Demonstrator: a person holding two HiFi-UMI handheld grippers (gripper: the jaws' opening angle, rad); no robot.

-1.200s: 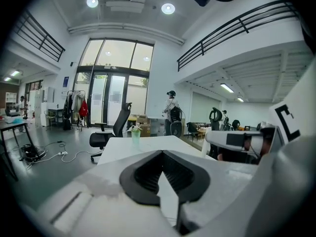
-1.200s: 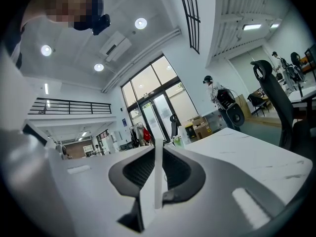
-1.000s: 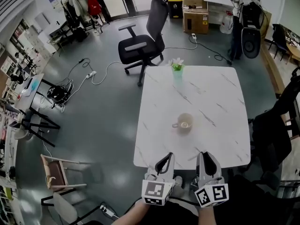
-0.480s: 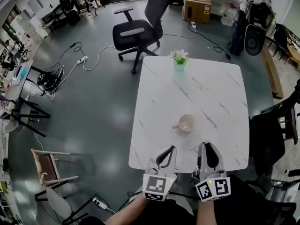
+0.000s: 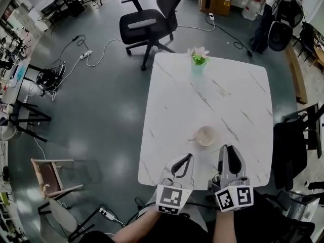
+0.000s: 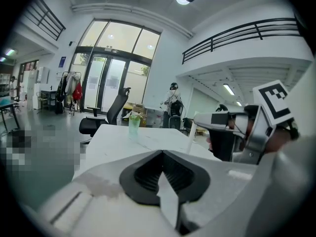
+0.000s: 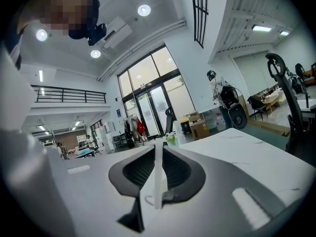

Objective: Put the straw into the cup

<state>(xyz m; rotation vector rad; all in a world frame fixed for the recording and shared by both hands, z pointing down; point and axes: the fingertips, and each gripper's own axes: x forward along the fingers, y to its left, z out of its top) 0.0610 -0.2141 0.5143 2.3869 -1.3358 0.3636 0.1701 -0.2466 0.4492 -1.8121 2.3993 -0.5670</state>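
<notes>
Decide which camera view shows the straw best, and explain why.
The right gripper view: the straw stands upright and close, clamped in the jaws of the right gripper. The left gripper view shows it only as a thin white stick to the side. In the head view it is too thin to make out.

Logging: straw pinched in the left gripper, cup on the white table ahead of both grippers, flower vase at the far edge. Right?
No: the right gripper holds the straw, as the right gripper view shows; the left gripper is shut on nothing. The cup is on the white table ahead of both grippers, the flower vase at the far edge.
</notes>
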